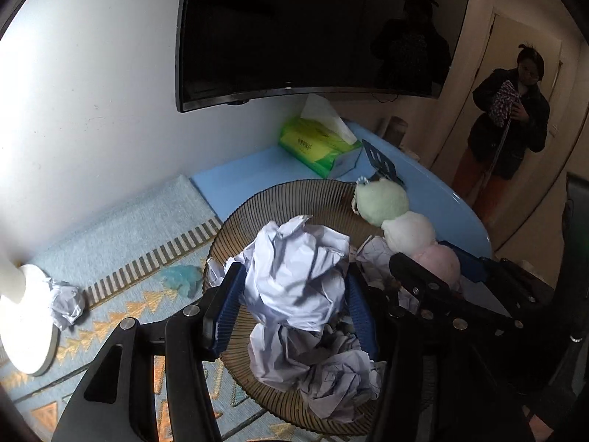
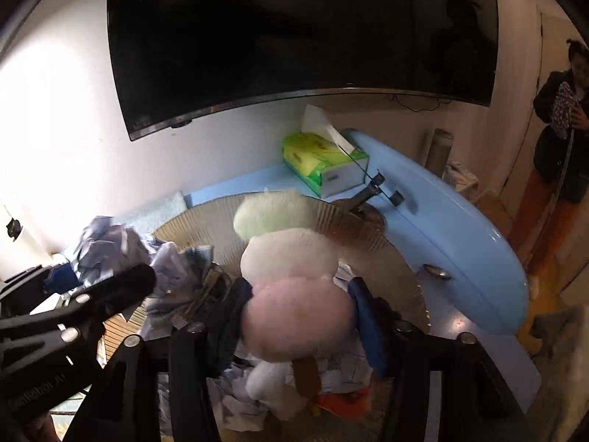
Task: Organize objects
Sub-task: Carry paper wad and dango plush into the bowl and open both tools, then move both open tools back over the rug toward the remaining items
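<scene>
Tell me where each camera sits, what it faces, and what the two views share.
Left wrist: on the left gripper, facing the wicker basket; its fingers clamp a crumpled paper ball.
Right wrist: on the right gripper, fingers around a plush toy over the basket.
Shared: basket, plush toy, tissue box, television.

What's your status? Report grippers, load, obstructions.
Left gripper shut on paper ball over basket. Right gripper shut on plush toy, same basket. Paper wads piled beneath; nothing blocking.
</scene>
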Demonstrator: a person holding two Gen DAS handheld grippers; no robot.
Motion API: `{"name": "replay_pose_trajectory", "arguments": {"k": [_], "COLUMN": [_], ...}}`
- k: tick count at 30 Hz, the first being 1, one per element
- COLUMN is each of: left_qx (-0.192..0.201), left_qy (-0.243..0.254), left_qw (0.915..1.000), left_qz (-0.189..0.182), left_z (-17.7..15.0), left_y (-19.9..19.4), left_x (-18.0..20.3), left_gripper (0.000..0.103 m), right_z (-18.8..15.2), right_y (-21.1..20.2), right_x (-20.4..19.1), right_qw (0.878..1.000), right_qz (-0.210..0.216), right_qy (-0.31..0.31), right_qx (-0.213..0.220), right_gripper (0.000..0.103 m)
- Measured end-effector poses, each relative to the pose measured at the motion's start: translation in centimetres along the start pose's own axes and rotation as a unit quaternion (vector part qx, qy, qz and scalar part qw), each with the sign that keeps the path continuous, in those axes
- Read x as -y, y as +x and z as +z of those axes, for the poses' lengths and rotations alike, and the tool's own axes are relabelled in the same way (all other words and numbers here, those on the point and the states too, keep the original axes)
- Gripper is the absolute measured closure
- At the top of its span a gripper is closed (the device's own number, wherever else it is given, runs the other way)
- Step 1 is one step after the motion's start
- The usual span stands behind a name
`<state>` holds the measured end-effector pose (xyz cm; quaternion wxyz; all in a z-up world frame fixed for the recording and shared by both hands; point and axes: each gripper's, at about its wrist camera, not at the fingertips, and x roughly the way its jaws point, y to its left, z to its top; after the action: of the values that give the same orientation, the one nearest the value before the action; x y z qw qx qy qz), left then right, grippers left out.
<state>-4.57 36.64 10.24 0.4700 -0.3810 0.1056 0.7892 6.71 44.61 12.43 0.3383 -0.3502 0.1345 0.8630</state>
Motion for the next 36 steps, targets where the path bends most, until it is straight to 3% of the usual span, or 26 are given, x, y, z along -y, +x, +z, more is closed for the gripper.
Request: {"name": "replay_pose_trajectory", "arguments": {"k": [1, 2, 5, 8, 11, 14, 17, 20, 22, 26, 27, 36], "left_qx": [0.007, 0.017, 0.062, 0.082, 0.093, 0.075, 0.041, -0.003, -0.037, -0.095, -0.065, -0.053], "left_qy": [-0.013, -0.031, -0.072, -0.088, -0.116, -0.14, -0.164, -0.183, -0.199, -0.251, -0.258, -0.24], "left_qw": [0.9999, 0.9994, 0.9954, 0.9914, 0.9838, 0.9733, 0.9579, 0.9449, 0.9317, 0.9151, 0.9151, 0.9195], "left_qz": [0.004, 0.004, 0.007, 0.051, 0.101, 0.165, 0.232, 0.271, 0.302, 0.301, 0.303, 0.307], "left_z": [0.0, -0.1, -0.7, -1.6, -3.8, -7.1, -11.8, -16.3, -19.1, -23.7, -24.1, -24.6], "left_y": [-0.2, -0.7, -3.1, -5.8, -9.1, -12.1, -13.3, -13.5, -13.0, -11.5, -12.0, -12.2], "left_x": [-0.4, -0.8, -2.1, -3.8, -5.9, -8.3, -10.0, -11.6, -12.9, -14.4, -14.1, -14.0], "left_gripper": [0.032, 0.001, 0.001, 0.001, 0.001, 0.001, 0.001, 0.001, 0.001, 0.0, 0.001, 0.0], "right_z": [-0.1, -0.2, -0.4, -0.9, -2.1, -3.9, -6.8, -10.6, -12.8, -15.5, -15.6, -16.3], "right_y": [-0.3, -0.7, -1.5, -3.3, -5.7, -7.7, -7.8, -6.1, -4.4, -1.8, -1.4, -0.5], "right_x": [0.3, 0.5, 0.0, -1.0, -3.5, -7.1, -11.4, -15.1, -16.4, -17.0, -16.6, -15.6], "right_qw": [1.0, 1.0, 0.998, 0.996, 0.991, 0.978, 0.958, 0.942, 0.937, 0.939, 0.942, 0.946], "right_qz": [-0.006, -0.009, -0.023, -0.011, 0.049, 0.134, 0.218, 0.256, 0.252, 0.203, 0.2, 0.202], "right_qy": [0.003, 0.005, -0.005, -0.014, -0.044, -0.1, -0.162, -0.217, -0.242, -0.269, -0.26, -0.24], "right_qx": [0.008, 0.02, 0.058, 0.086, 0.113, 0.126, 0.091, 0.02, -0.02, -0.065, -0.073, -0.078], "right_gripper": [0.031, 0.018, 0.01, 0.01, 0.01, 0.006, 0.003, 0.003, 0.003, 0.003, 0.003, 0.0]}}
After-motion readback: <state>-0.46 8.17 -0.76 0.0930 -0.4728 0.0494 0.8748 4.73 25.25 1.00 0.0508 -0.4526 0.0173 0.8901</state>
